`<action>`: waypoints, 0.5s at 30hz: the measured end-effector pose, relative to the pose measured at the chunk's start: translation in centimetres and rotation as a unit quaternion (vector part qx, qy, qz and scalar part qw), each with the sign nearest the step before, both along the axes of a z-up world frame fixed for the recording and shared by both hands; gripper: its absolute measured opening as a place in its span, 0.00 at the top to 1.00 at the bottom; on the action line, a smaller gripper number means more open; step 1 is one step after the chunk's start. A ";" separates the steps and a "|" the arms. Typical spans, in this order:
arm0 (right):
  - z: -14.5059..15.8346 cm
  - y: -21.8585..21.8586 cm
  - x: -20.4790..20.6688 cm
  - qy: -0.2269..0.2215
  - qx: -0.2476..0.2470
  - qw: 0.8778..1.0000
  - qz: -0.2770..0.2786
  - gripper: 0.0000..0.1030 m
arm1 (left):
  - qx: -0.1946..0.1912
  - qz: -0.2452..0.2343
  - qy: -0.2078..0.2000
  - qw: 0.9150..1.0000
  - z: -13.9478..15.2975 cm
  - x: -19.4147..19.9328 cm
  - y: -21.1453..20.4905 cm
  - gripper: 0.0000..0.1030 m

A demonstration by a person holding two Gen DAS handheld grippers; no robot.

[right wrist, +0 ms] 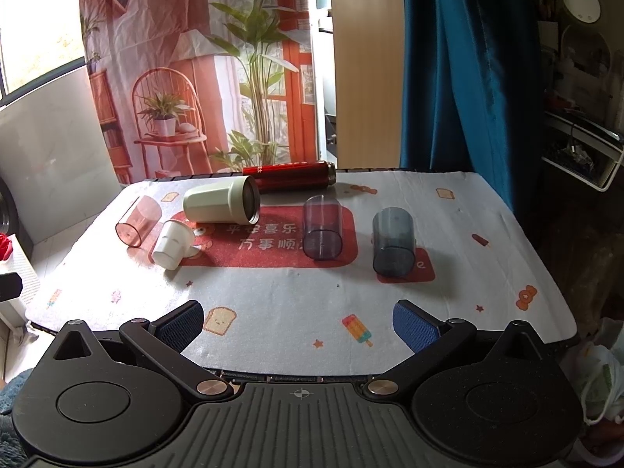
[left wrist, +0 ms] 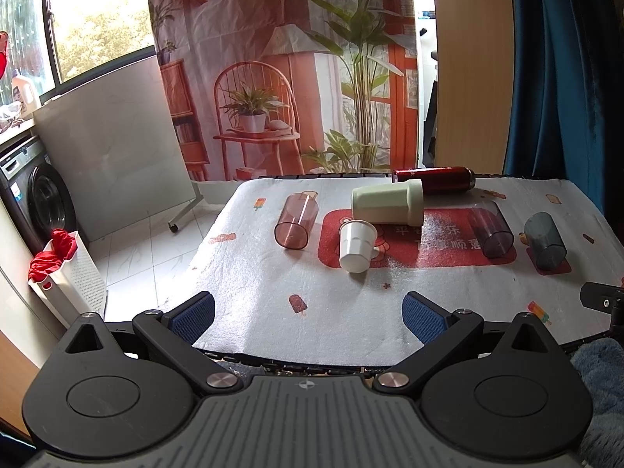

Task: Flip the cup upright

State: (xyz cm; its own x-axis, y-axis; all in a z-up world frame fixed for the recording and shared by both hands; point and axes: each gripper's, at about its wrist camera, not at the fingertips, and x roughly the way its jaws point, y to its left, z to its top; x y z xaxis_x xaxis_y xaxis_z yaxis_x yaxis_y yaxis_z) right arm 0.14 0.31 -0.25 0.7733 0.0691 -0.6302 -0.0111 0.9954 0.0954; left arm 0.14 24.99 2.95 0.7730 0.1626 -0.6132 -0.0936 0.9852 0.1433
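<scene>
Six vessels lie tipped over on the white printed tablecloth (right wrist: 296,304), none of them upright; a pink clear cup (right wrist: 138,221) lies farthest to the left, with a small white cup (right wrist: 171,245) just beside it, its base toward the cameras, on the corner of the red mat (right wrist: 273,261); a pale green mug (right wrist: 222,199) lies behind the white cup, very close to it, mouth turned to the right; a red flask (right wrist: 288,175) lies on its side along the far edge, just behind the mug; a purple clear cup (right wrist: 322,233) rests on the mat's right part, and a grey-blue clear cup (right wrist: 393,242) lies to its right on a small red coaster (right wrist: 423,269), the two apart. The left gripper (left wrist: 308,314) hangs over the near edge of the cloth, released, blue pads (left wrist: 193,314) spread wide and holding nothing; the right gripper (right wrist: 298,323) is likewise spread wide and empty, well short of every cup.
</scene>
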 end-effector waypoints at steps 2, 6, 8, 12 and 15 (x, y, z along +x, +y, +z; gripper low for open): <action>0.0 0.0 0.0 -0.001 0.000 1.000 0.000 0.00 | 0.000 0.002 0.000 1.000 0.0 0.0 0.0 0.00; -0.1 0.1 0.0 -0.001 0.000 1.000 0.001 0.00 | -0.001 0.004 0.000 1.000 0.0 0.0 0.1 0.00; -0.1 0.1 0.0 0.000 0.001 1.000 0.001 0.00 | -0.001 0.003 0.000 1.000 0.0 0.2 0.1 0.00; -0.2 0.2 0.1 0.003 0.001 1.000 0.001 0.00 | -0.005 0.004 0.004 1.000 -0.2 0.3 0.1 0.00; -0.3 0.2 0.4 0.007 0.000 1.000 -0.001 0.00 | -0.010 0.003 0.010 1.000 -0.4 0.6 0.3 0.00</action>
State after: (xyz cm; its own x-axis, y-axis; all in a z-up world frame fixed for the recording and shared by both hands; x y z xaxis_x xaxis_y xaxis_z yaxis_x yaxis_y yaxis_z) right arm 0.52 0.50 -0.59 0.7649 0.0673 -0.6406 -0.0084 0.9955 0.0946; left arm 0.74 25.27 2.51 0.7590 0.1547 -0.6325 -0.0969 0.9874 0.1252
